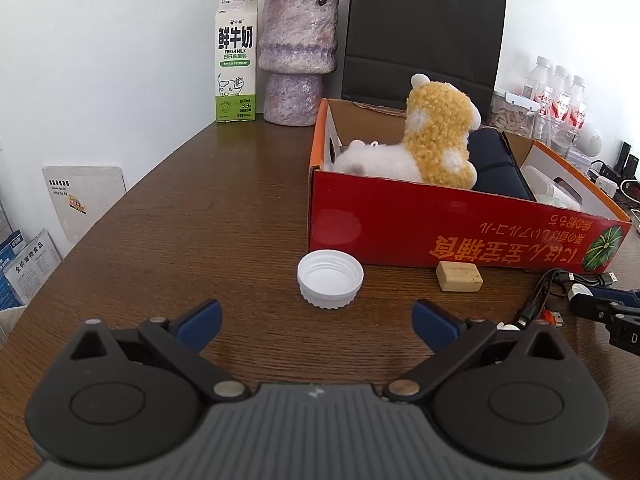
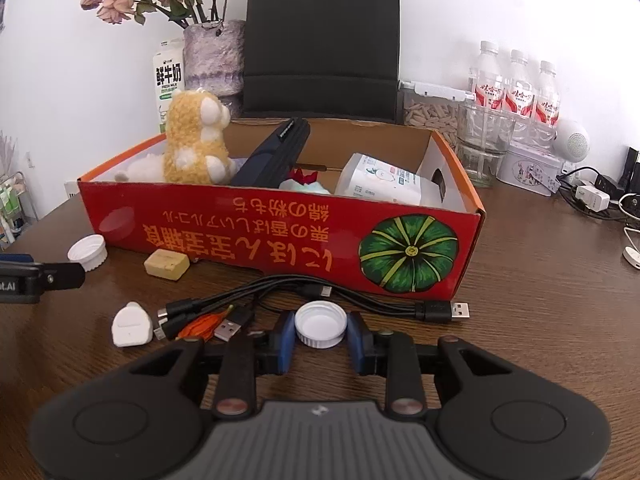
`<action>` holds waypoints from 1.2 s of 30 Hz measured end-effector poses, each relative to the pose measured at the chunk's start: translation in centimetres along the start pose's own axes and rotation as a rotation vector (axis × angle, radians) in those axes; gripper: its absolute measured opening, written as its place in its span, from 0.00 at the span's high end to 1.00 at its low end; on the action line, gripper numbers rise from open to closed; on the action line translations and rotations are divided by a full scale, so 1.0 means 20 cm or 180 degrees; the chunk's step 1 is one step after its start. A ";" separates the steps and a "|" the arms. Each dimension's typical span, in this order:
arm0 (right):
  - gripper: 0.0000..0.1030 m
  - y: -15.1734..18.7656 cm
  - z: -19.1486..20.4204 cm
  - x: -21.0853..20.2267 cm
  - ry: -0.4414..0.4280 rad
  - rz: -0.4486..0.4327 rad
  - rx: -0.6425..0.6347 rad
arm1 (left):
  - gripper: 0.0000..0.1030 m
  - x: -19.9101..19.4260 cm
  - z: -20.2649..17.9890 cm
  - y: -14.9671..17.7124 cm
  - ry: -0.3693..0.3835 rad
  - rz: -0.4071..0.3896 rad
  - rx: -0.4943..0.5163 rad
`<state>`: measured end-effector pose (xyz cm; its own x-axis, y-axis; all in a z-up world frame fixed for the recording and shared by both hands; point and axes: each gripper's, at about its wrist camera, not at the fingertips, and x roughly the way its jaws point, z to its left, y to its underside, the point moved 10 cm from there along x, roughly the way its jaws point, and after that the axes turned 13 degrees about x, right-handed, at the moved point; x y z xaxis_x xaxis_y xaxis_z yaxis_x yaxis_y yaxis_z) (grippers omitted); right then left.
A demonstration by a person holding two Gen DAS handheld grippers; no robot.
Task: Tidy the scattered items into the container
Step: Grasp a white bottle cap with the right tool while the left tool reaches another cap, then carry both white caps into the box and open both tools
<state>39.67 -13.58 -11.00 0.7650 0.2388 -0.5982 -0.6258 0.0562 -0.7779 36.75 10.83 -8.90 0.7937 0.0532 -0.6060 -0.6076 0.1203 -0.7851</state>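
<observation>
The red cardboard box (image 1: 400,232) (image 2: 240,224) holds a yellow plush toy (image 1: 440,136) (image 2: 196,140), a white plush, a dark case and a white packet (image 2: 384,184). My left gripper (image 1: 316,320) is open, just short of a white bottle cap (image 1: 330,279) that lies on the table in front of the box. My right gripper (image 2: 321,336) is shut on a second white cap (image 2: 321,324). A tan block (image 1: 459,276) (image 2: 167,265), a black multi-head cable (image 2: 320,300), a white plug (image 2: 132,324) and an orange bit (image 2: 200,325) lie on the table.
A milk carton (image 1: 236,60), a purple vase (image 1: 298,56) and a black paper bag (image 2: 322,40) stand behind the box. Water bottles (image 2: 516,92), jars, a tin (image 2: 528,168) and chargers with cords are at the right. Papers lean at the table's left edge.
</observation>
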 end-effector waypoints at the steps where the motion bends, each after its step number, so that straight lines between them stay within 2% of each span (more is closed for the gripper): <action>1: 0.74 0.00 -0.01 0.00 -0.0002 0.0000 0.0011 | 0.00 0.01 0.01 0.00 -0.0020 0.0007 -0.0012; 7: 0.74 -0.01 -0.05 -0.01 0.0025 -0.0021 0.0057 | 0.00 0.04 0.03 -0.03 -0.0106 0.0005 -0.0107; 13: 0.74 -0.03 -0.09 -0.02 0.0027 -0.0066 0.0075 | 0.00 0.11 0.01 -0.07 -0.0047 0.0088 -0.0220; 17: 0.74 -0.02 -0.07 -0.02 0.0000 -0.0074 0.0036 | 0.02 0.14 -0.03 -0.08 -0.0117 0.0087 -0.0167; 21: 0.74 -0.03 -0.08 -0.02 -0.0012 -0.0063 0.0061 | 0.16 0.14 -0.04 -0.09 -0.0145 0.0043 -0.0074; 23: 0.74 -0.02 -0.08 -0.02 -0.0013 -0.0063 0.0060 | 0.32 0.15 -0.04 -0.09 -0.0123 0.0060 -0.0034; 27: 0.74 -0.02 -0.08 -0.02 -0.0016 -0.0062 0.0059 | 0.43 0.14 -0.05 -0.08 -0.0112 0.0064 0.0036; 29: 0.74 -0.02 -0.08 -0.02 -0.0016 -0.0062 0.0058 | 0.56 0.14 -0.06 -0.07 -0.0119 0.0055 0.0062; 30: 0.74 -0.02 -0.08 -0.02 -0.0016 -0.0062 0.0059 | 0.59 0.14 -0.06 -0.07 -0.0132 0.0053 0.0077; 36: 0.74 -0.03 -0.07 -0.02 -0.0037 -0.0077 0.0096 | 0.60 0.11 -0.05 -0.07 -0.0100 0.0025 0.0081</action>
<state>39.87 -15.14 -10.57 0.7782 0.2482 -0.5768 -0.6116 0.0911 -0.7859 39.28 9.79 -9.26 0.7896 0.0853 -0.6077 -0.6132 0.1448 -0.7765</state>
